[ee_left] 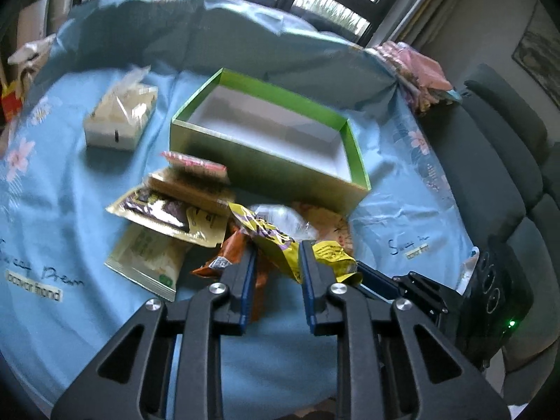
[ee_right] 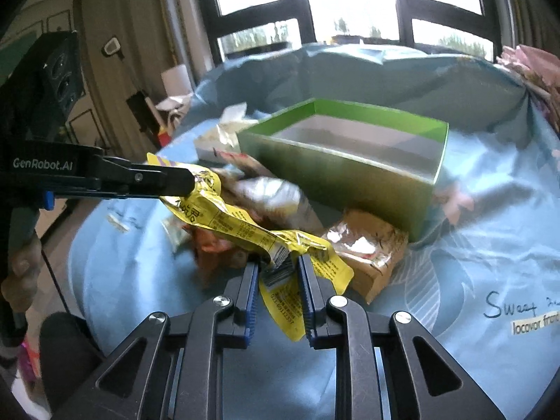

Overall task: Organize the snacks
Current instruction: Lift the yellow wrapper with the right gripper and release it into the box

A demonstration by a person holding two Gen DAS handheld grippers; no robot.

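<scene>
A yellow snack packet (ee_left: 280,241) (ee_right: 231,220) stretches between both grippers, above a pile of snack packets (ee_left: 175,210) in front of an open green box (ee_left: 266,175) (ee_right: 336,171) with nothing inside. My left gripper (ee_left: 276,255) has its jaws around one end of the yellow packet; in the right wrist view it (ee_right: 185,183) comes in from the left, on the packet. My right gripper (ee_right: 278,266) has its jaws around the other end; its fingers show in the left wrist view (ee_left: 371,278).
A blue floral cloth (ee_left: 52,210) covers the table. A tissue box (ee_left: 120,115) stands at the back left. A brown packet (ee_right: 371,255) lies by the box corner. Pink cloths (ee_left: 416,70) lie at the far right edge, and a grey sofa (ee_left: 490,175) stands beyond.
</scene>
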